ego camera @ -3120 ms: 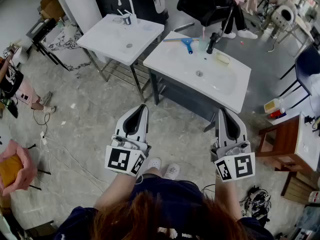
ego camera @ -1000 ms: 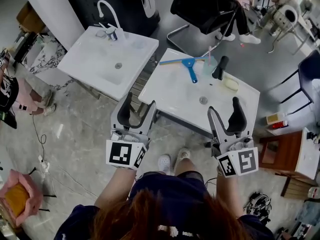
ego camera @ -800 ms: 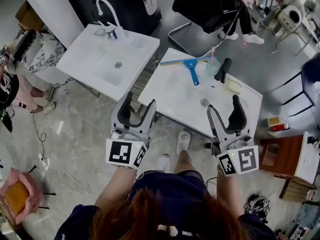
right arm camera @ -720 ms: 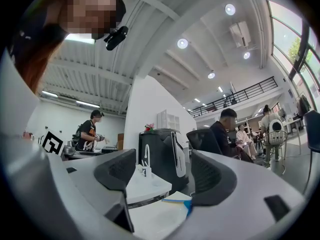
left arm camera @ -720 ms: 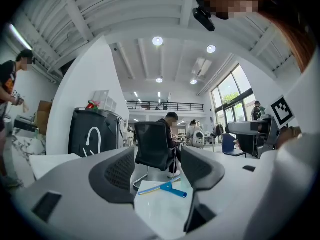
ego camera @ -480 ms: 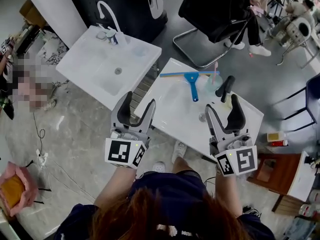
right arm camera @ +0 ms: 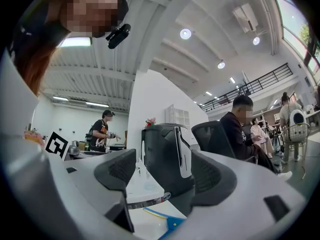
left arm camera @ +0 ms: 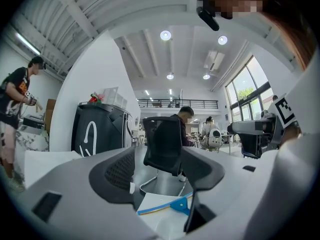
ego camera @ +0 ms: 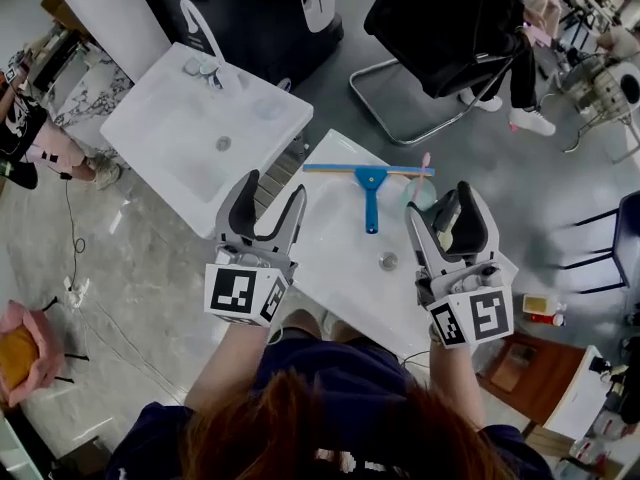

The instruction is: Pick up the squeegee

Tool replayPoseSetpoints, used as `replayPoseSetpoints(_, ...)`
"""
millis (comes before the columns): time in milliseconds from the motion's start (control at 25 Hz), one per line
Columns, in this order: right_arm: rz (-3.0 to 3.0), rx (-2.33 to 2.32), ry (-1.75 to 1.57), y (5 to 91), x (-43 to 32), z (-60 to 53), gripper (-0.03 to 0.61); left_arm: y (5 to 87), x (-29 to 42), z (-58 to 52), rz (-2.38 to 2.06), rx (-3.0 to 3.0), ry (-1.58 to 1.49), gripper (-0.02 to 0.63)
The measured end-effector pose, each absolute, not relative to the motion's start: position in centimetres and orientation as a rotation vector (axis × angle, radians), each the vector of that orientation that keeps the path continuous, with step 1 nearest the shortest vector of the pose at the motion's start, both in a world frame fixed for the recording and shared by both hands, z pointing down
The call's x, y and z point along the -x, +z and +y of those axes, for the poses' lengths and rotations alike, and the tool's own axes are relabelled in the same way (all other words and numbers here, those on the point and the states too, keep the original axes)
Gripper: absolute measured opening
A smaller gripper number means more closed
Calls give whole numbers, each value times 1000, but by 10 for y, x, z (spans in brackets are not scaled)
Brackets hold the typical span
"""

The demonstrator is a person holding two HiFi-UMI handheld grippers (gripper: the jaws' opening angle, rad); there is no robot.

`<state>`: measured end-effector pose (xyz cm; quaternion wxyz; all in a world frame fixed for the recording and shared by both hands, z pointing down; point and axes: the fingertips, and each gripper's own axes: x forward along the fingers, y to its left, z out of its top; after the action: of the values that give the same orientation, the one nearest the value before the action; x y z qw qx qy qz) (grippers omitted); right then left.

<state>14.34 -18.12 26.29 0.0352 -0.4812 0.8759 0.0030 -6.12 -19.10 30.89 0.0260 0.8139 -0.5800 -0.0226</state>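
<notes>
Reddish-brown hair (ego camera: 300,433), dark navy short-sleeved top (ego camera: 335,360), left gripper (ego camera: 274,186) and right gripper (ego camera: 440,203) cased in pale grey, ribbed black pads, black-and-white square-patterned marker cubes (ego camera: 243,293) fitted behind.

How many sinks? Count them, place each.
2. The left sink stands at the head view's upper left; the middle sink, right of it, bears the blue squeegee. None looks hidden.

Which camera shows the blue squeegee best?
Head view: the whole blue T-shaped squeegee, blade and handle, seen from above. Left gripper view catches part of its blade and head; right gripper view only a sliver.
</notes>
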Motion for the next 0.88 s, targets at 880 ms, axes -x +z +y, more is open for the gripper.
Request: replayPoseSetpoints(880, 2800, 1751, -291, 396, -91, -272, 330, 364, 72, -293, -1601, -2527, -18, 276)
